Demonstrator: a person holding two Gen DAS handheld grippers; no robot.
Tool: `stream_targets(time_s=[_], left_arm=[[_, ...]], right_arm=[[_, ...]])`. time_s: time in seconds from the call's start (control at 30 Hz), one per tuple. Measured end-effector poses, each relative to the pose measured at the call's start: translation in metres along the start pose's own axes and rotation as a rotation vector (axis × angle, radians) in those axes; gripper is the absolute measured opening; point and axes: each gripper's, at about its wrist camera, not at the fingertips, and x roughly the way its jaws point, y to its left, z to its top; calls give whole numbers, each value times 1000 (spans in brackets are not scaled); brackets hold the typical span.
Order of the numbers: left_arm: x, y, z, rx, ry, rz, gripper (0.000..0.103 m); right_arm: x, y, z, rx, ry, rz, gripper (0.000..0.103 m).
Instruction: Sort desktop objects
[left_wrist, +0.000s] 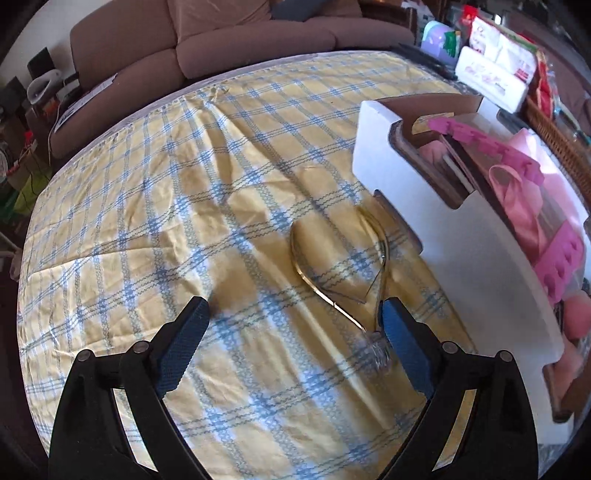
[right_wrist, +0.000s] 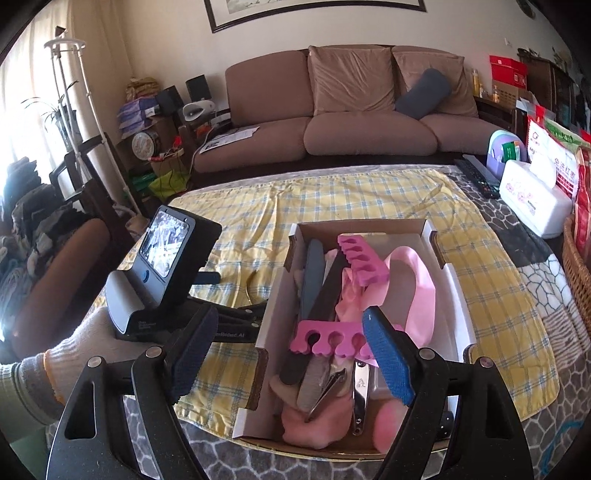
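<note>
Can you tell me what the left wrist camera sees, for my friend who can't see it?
The left gripper, fingers open and empty, hovers over a thin gold headband on a yellow checked tablecloth. A white box of pink things sits at right.

One white cardboard box (right_wrist: 454, 291) sits on one yellow checked cloth (left_wrist: 155, 206). Inside the box are two pink toe separators (right_wrist: 364, 258), two nail files (right_wrist: 314, 280), two metal clippers (right_wrist: 360, 395) and one pink ribbon (right_wrist: 419, 284). Left of the box lies one gold headband (left_wrist: 332, 258).
</note>
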Motion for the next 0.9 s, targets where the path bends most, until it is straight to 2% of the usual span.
stream_targets(time_s=[0.27,0.37,0.5,0.57,0.67,0.73,0.8,0.9], left_arm=[[-7,63,-21,-90,4,25,94],[-12,79,-25,-110,-7,14,93],[-24,97,-34,-155,-22,-51,92],[-33,111,-40,-190,-31,-96,93],[-47,138,-52,-256,-48,-170,102],[-56,151,-59,-286,-63,-189,103],[-62,157,-65,-298,-73,-194,103],[-67,157,-74,-303,-71,-152,103]], right_arm=[[8,18,3,-47,19,12,82],[14,31,8,-73,29,25,82],[27,48,24,-63,45,113,82],[44,57,36,-55,87,176,81],[74,73,51,-68,148,221,71],[97,84,56,-106,197,231,65],[119,95,56,-134,240,210,58],[136,102,46,-125,263,178,57]])
